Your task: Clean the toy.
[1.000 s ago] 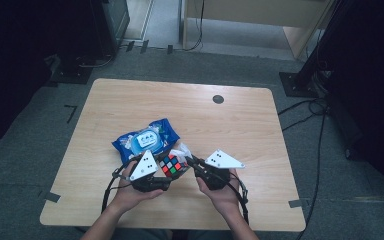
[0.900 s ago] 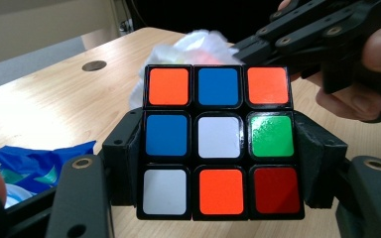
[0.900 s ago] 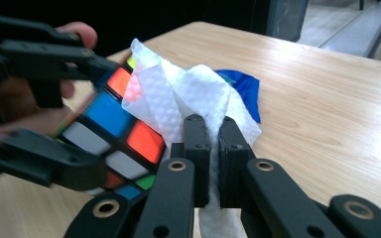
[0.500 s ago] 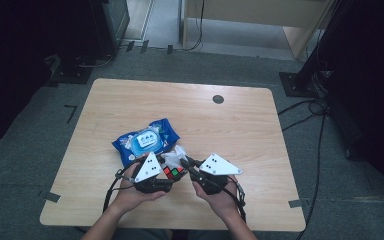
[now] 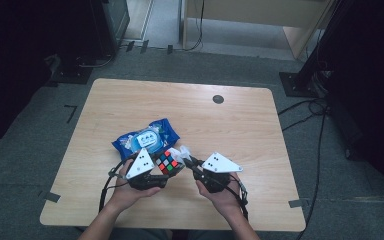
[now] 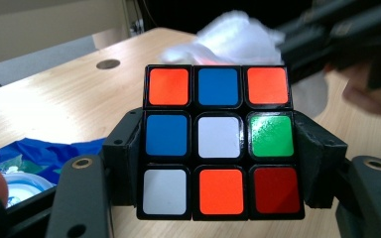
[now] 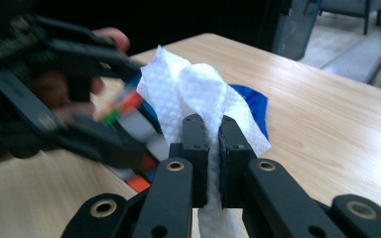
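- Pack point(image 5: 145, 138): a blue wipes pack lies on the worktop point(image 5: 240, 125) at about 11 o'clock from the hands. Its white lid label carries print too small to read.
- Left gripper point(image 5: 152, 172): its jaws are shut on the cube point(image 6: 219, 141), clamping its two sides and holding it above the near worktop at about 6 o'clock. The face toward the gripper's camera shows orange, blue, orange; blue, white, green; white, orange, red. No logo or writing shows on it.
- Right gripper point(image 7: 211, 148): its jaws are pinched nearly closed on a bunched white wipe point(image 7: 198, 99), which sits just beside the cube's far side at about 1 o'clock in the left gripper view.
- Step in hand, as I judge it: wiping the cube clean, with the wipe brought up to it.
- Next move calls for pressing the wipe onto a face and rubbing across it while the left jaws keep the cube steady.
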A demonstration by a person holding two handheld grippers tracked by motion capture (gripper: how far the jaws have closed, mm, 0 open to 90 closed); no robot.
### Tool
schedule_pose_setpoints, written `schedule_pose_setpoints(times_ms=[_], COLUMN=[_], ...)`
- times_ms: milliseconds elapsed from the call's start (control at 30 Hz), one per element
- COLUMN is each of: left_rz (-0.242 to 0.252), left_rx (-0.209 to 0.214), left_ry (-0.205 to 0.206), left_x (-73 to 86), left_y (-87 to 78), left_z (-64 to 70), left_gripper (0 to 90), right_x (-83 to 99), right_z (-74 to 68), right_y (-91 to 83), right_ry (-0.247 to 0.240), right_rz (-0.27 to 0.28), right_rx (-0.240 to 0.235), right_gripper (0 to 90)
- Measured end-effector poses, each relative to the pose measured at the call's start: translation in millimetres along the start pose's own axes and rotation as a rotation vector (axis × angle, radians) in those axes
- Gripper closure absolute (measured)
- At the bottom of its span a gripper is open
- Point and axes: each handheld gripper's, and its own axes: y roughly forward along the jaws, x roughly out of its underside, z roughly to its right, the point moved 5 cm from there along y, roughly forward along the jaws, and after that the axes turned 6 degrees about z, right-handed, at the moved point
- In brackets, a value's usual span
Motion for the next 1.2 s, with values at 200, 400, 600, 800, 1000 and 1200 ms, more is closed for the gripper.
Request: schedule_pose_setpoints(times_ms=[200, 400, 600, 800, 1000, 1200], left_rz=[0.006, 0.037, -0.021, 0.024, 0.036, 0.044], left_rx=[0.014, 0.012, 0.017, 0.014, -0.032, -0.06], left_ry=[0.016, -0.038, 0.005, -0.011, -0.048, -0.06], left_x=[-3.1, -6.1, 0.8, -4.7, -3.7, -2.7], left_y=[1.1, -4.3, 4.1, 0.0, -6.6, -8.2], left_z=[6.6, -1.1, 5.9, 4.7, -10.0, -15.6], left_gripper=[34.3, 34.3, 34.4, 34.4, 34.3, 34.3], right_x=[-3.6, 11.8, 2.2, 12.7, 42.0, 51.1], right_z=[-5.2, 11.8, 0.3, 11.9, 43.8, 64.7], right_y=[-0.5, 2.8, 1.2, 5.7, 7.3, 2.3], right_ry=[-0.056, 0.003, -0.017, -0.018, 0.035, 0.1], right_rz=[0.013, -0.039, 0.009, -0.053, -0.149, -0.183], right_rx=[0.025, 0.063, 0.019, 0.079, 0.182, 0.284], right_gripper=[84.8, 85.1, 82.9, 84.9, 85.0, 69.7])
